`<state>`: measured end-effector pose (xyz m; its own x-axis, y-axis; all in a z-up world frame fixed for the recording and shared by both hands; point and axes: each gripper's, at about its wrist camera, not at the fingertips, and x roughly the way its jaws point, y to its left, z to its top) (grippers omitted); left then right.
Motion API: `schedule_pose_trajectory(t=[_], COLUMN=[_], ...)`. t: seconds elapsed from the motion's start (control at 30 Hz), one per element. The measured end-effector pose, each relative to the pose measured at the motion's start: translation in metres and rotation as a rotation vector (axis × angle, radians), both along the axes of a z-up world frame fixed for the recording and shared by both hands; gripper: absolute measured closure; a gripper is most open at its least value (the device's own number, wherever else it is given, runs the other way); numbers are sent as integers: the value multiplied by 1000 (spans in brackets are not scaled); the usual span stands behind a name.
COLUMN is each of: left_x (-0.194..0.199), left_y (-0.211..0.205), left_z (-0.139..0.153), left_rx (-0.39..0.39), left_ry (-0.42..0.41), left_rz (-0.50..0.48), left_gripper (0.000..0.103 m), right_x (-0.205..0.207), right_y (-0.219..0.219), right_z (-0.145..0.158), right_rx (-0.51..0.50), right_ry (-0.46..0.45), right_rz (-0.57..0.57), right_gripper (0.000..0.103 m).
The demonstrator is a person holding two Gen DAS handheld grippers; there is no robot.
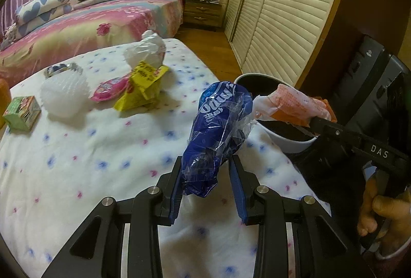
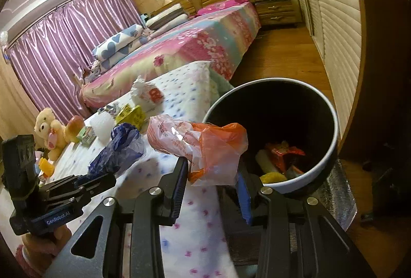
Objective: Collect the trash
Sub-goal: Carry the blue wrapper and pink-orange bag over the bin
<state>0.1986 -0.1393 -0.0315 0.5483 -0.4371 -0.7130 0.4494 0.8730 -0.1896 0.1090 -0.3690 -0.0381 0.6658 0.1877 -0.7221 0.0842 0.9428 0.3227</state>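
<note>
The left claw (image 1: 205, 175) is clamped on a blue wrapper (image 1: 218, 129), left of the bin (image 2: 318, 175). The right claw (image 2: 213, 175) pinches an orange bag (image 2: 205, 147) just short of the rim; released there, the limp film could snag or spill onto the bed (image 1: 102, 149).

Warm indoor light — fisheye-bent edges
</note>
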Motion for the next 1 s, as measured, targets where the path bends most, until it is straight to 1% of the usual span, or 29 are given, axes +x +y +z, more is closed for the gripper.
schedule_pose_trajectory(t=[0.1,0.27,0.53,0.7,1.0], left_x=[5,13,28,38,55], left_y=[-9,-29,-65,-81,-107], left_z=[-1,-1,-2,-6,-11], left_rx=[0,10,26,37,60], left_ry=[3,2,0,6,13], left_rz=[-13,-40,-90,-108,-110], left_gripper=[70,70,70,70,70], right_x=[0,1,5,9,21], right_y=[-8,-24,-46,-55,-69], right_z=[0,-1,-6,-8,-9], right_rx=[-5,-19,-32,-38,-48], right_ry=[2,9,40,46,54], right_rz=[-14,-69,-125,-139,-149], right_gripper=[66,66,66,66,66])
